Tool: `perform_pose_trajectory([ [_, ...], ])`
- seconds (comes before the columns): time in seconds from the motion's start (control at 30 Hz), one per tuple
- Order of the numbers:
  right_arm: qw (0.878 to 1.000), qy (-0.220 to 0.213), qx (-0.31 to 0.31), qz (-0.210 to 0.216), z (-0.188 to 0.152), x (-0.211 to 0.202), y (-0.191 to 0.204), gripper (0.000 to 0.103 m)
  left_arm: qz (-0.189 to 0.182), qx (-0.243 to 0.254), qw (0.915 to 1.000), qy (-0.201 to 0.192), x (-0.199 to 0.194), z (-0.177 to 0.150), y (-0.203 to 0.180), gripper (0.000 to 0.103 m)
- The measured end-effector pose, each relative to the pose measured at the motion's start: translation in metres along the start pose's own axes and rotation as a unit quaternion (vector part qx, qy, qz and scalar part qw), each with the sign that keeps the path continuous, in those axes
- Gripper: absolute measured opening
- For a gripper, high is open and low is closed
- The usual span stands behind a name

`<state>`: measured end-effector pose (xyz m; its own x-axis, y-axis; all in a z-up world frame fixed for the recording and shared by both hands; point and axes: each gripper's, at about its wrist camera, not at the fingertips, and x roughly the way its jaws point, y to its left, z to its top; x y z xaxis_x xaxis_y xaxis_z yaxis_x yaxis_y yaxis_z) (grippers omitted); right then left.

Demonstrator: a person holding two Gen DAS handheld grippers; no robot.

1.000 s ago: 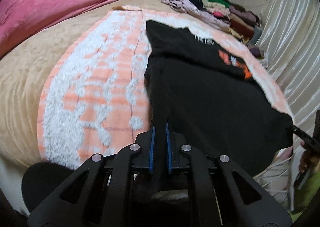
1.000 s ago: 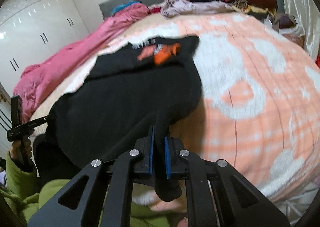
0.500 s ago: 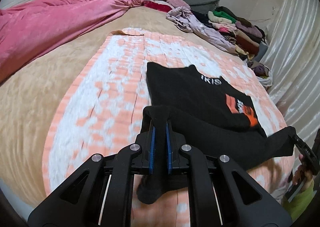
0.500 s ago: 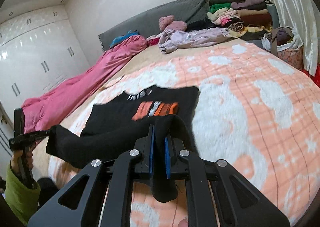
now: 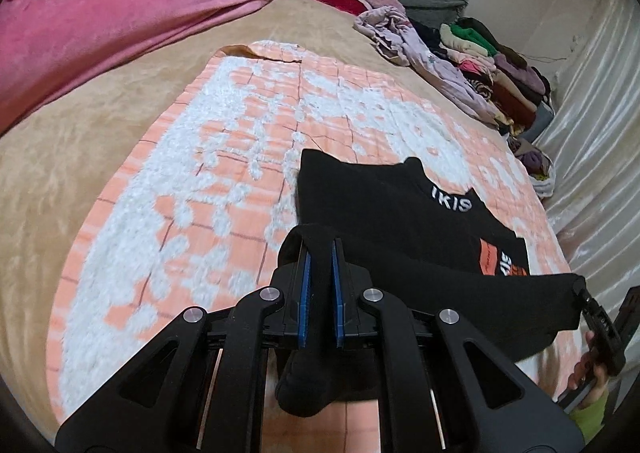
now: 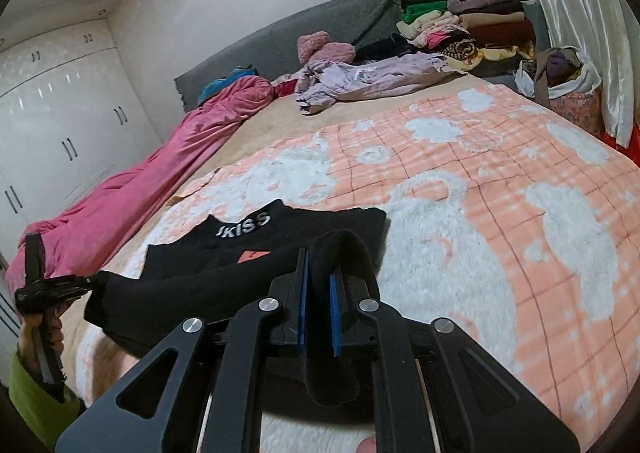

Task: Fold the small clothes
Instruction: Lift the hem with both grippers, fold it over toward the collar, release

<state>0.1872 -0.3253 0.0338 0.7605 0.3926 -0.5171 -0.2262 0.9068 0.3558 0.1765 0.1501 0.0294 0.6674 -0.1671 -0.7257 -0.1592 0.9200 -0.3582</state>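
From the left wrist, the left gripper (image 5: pixel 320 285) pinches one corner of a black top (image 5: pixel 400 213), its far half flat on a peach-and-white blanket (image 5: pixel 200 181), the near edge lifted toward the right gripper (image 5: pixel 580 287). From the right wrist, the right gripper (image 6: pixel 318 303) clamps the other corner of the black top (image 6: pixel 304 225), white lettering showing, on the blanket (image 6: pixel 520 193).

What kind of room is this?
Most likely a bedroom: a big bed spread with an orange-and-white blanket, a pile of clothes at its head, and white wardrobe doors along the wall.
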Motion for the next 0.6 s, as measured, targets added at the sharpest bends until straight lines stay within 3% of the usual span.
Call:
perform_pose_trajectory([
  [0.23, 0.999, 0.025, -0.005, -0.044, -0.002, 0.033, -0.008, 0.008, 0.027, 0.002, 0.9996, -0.006, 0.026, 0.004, 0.003, 0.006],
  [0.47, 0.998, 0.039, 0.013, -0.056, -0.010, 0.039, -0.015, 0.016, 0.045, 0.009, 0.9982, -0.037, 0.023, -0.004, 0.014, 0.025],
  [0.5, 0.998, 0.034, 0.008, -0.060, -0.010, 0.037, -0.013, 0.020, 0.047, 0.013, 0.9979, -0.041, 0.021, -0.004, 0.013, 0.027],
  [0.53, 0.997, 0.028, 0.001, -0.071, -0.009, 0.033, -0.010, 0.036, 0.052, 0.019, 0.9973, -0.049, 0.017, -0.005, 0.012, 0.029],
  [0.6, 0.996, 0.010, -0.013, -0.092, -0.008, 0.025, -0.005, 0.055, 0.060, 0.030, 0.9959, -0.061, 0.010, -0.005, 0.010, 0.033],
])
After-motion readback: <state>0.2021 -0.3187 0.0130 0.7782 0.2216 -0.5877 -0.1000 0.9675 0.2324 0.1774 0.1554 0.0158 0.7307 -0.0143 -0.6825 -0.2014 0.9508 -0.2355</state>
